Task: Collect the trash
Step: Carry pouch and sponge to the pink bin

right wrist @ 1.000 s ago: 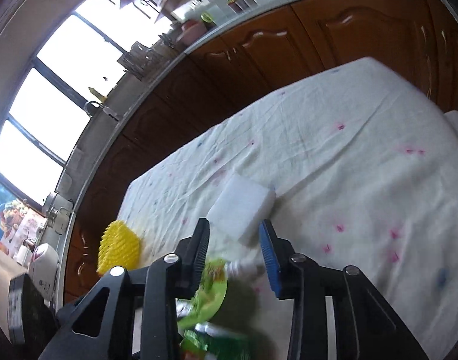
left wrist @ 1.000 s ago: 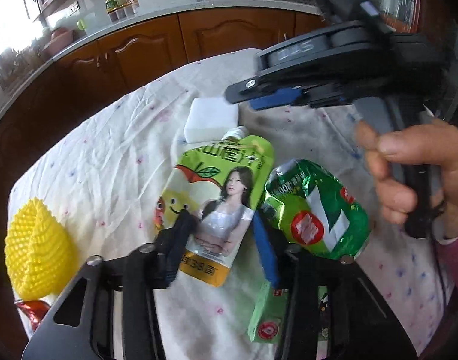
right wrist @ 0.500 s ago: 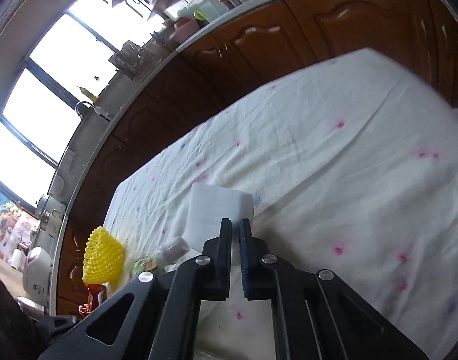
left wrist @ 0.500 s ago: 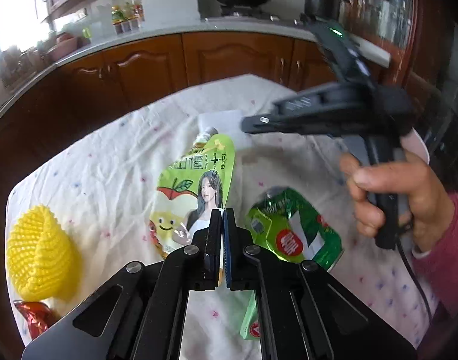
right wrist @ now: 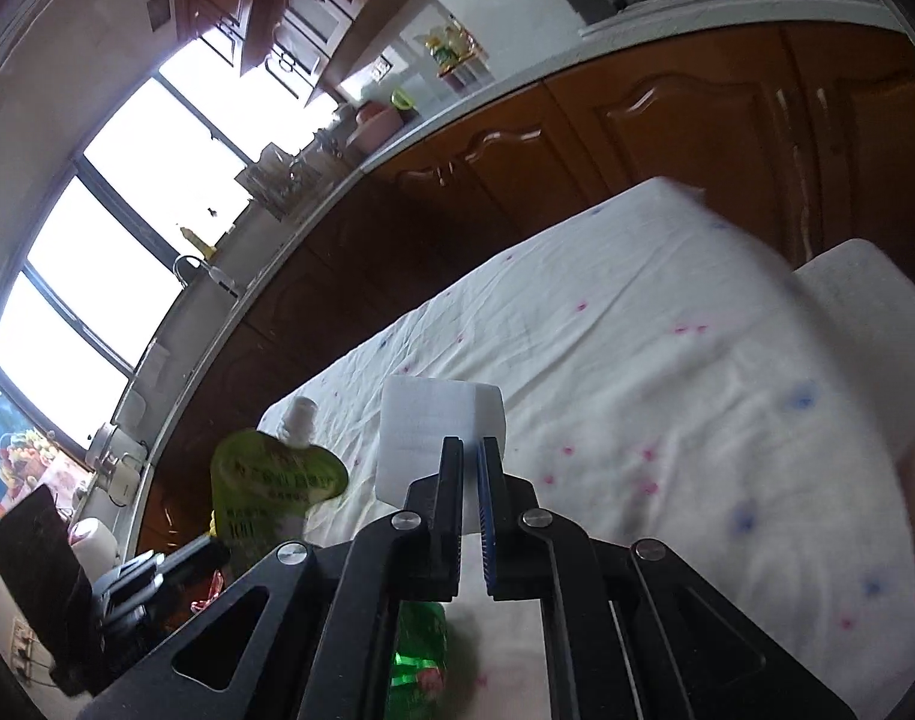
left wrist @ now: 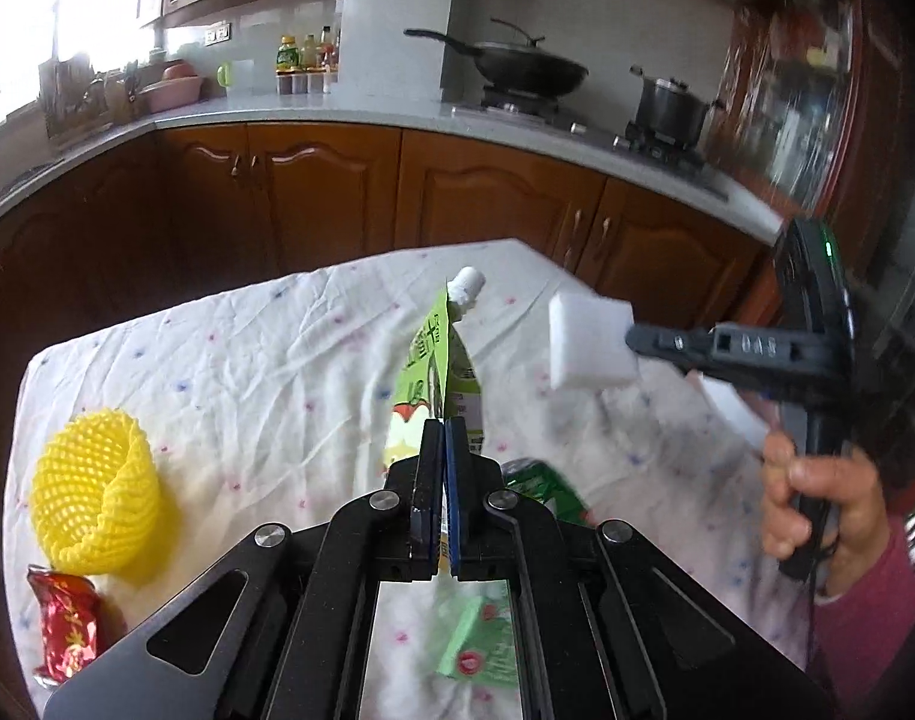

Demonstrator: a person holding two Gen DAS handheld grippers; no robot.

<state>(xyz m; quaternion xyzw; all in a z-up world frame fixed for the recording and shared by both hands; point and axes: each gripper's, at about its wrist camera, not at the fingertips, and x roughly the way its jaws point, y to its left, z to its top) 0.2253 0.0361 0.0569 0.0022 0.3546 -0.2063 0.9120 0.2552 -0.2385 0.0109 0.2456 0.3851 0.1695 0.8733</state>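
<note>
The cloth-covered surface (left wrist: 265, 360) lies mostly bare through its middle and far side, its far edge facing the brown cabinets (left wrist: 313, 192), while a yellow foam net (left wrist: 94, 495) and a red wrapper (left wrist: 67, 630) sit by its left edge. The left gripper (left wrist: 443, 426) is clamped on the green drink pouch (left wrist: 436, 360), lifted clear of the cloth. The right gripper (right wrist: 473, 447) pinches the white foam block (right wrist: 433, 426), held above the right side.
</note>
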